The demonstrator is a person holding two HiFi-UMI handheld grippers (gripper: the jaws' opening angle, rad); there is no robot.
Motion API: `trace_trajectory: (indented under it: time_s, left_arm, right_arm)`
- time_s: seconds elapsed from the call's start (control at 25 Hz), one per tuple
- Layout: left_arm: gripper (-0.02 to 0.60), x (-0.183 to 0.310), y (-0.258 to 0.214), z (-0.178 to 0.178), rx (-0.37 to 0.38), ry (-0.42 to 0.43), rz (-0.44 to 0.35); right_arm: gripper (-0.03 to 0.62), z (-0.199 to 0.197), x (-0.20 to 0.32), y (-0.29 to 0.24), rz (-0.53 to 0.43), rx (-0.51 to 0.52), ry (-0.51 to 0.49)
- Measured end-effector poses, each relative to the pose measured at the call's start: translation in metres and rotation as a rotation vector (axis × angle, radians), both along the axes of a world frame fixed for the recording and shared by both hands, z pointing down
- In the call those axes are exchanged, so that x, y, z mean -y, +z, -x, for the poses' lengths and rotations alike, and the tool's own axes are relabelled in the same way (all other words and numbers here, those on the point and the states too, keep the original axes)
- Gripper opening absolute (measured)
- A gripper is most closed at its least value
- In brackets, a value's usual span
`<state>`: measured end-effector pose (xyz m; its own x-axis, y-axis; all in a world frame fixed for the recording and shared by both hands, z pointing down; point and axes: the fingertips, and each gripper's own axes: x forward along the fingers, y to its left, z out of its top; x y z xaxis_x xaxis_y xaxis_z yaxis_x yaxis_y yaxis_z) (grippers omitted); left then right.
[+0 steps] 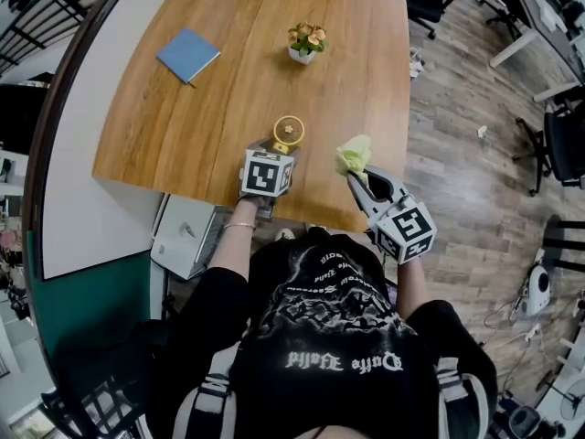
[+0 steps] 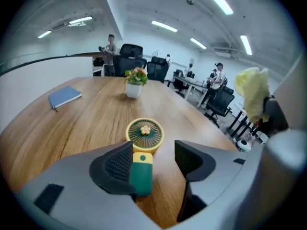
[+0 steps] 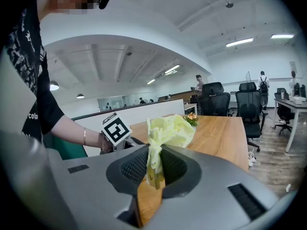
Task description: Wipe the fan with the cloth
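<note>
A small hand fan [image 1: 289, 132] with a yellow round head and a green handle lies flat on the wooden table [image 1: 228, 80] near its front edge. In the left gripper view the fan [image 2: 144, 133] lies between the jaws of my left gripper [image 2: 153, 159], its handle close beside the left pad and a wide gap to the right pad; the jaws stand open. My left gripper [image 1: 274, 152] is right over the fan's handle. My right gripper [image 1: 356, 177] hovers at the table's front right, shut on a pale yellow-green cloth [image 1: 354, 155]. The cloth [image 3: 168, 131] bunches above the pads.
A blue notebook [image 1: 188, 55] lies at the table's far left, and a small potted plant [image 1: 306, 42] stands at the far middle. Office chairs and desks stand on the wood floor to the right. The table's front edge is just before me.
</note>
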<state>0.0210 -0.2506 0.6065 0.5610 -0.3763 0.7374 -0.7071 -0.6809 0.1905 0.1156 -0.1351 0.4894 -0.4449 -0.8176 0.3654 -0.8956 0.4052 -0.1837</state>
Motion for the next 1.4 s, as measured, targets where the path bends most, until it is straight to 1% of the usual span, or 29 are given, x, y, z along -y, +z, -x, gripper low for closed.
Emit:
trace_trajectory:
  time_s: [0.08,0.16,0.24,0.4,0.48,0.56,0.68,0.76,0.84,1.04,1.16,1.2,1.24,1.32,1.4]
  left_arm:
    - [0.290,-0.004,-0.022,-0.003,-0.074,0.018,-0.071]
    - [0.290,-0.011,-0.037,0.000,-0.118,0.021,-0.134]
    - [0.290,-0.020,-0.052,0.005,-0.169,0.016,-0.178]
    - [0.290,-0.037,-0.090,0.016,-0.307,0.014,-0.275]
    - [0.290,-0.047,-0.107,0.023,-0.339,0.026,-0.337]
    - [0.290,-0.056,-0.121,0.034,-0.358,0.012,-0.392]
    - [0.288,-0.069,-0.130,0.049,-0.394,-0.037,-0.405]
    - [0.288,-0.077,-0.129,0.055,-0.397,-0.060,-0.404]
    - [0.290,-0.080,-0.128,0.059,-0.389,-0.078,-0.406]
    - [0.290,-0.071,-0.126,0.060,-0.295,-0.074,-0.454]
    - [0.282,-0.066,-0.127,0.057,-0.302,-0.090,-0.451]
    - [0.257,-0.065,-0.128,0.056,-0.303,-0.097,-0.455]
    - [0.197,-0.064,-0.128,0.056,-0.298,-0.106,-0.464]
    - [0.106,-0.063,-0.127,0.056,-0.269,-0.118,-0.480]
    - [0.063,-0.062,-0.124,0.057,-0.237,-0.124,-0.482]
  right_arm:
    - [0.067,-0.001,0.002,-0.007,-0.031,0.030,0.001]
    - [0.067,-0.002,0.001,-0.010,-0.052,0.040,0.004]
    - [0.069,-0.002,-0.001,-0.011,-0.061,0.031,0.015]
    - [0.067,-0.009,0.002,-0.012,-0.079,0.004,0.066]
    - [0.069,-0.013,0.004,-0.010,-0.088,-0.019,0.094]
    - [0.069,-0.016,0.005,-0.006,-0.089,-0.060,0.123]
    - [0.072,-0.020,0.006,0.002,-0.078,-0.162,0.148]
    - [0.072,-0.023,0.005,0.007,-0.076,-0.204,0.163]
    - [0.072,-0.026,0.006,0.007,-0.077,-0.197,0.183]
    - [0.071,-0.028,0.016,-0.002,-0.105,-0.179,0.204]
    - [0.066,-0.028,0.021,-0.008,-0.126,-0.171,0.201]
    - [0.064,-0.027,0.022,-0.009,-0.130,-0.166,0.199]
    - [0.064,-0.026,0.022,-0.010,-0.132,-0.161,0.196]
    - [0.064,-0.025,0.022,-0.011,-0.133,-0.159,0.191]
    - [0.063,-0.023,0.021,-0.010,-0.132,-0.157,0.187]
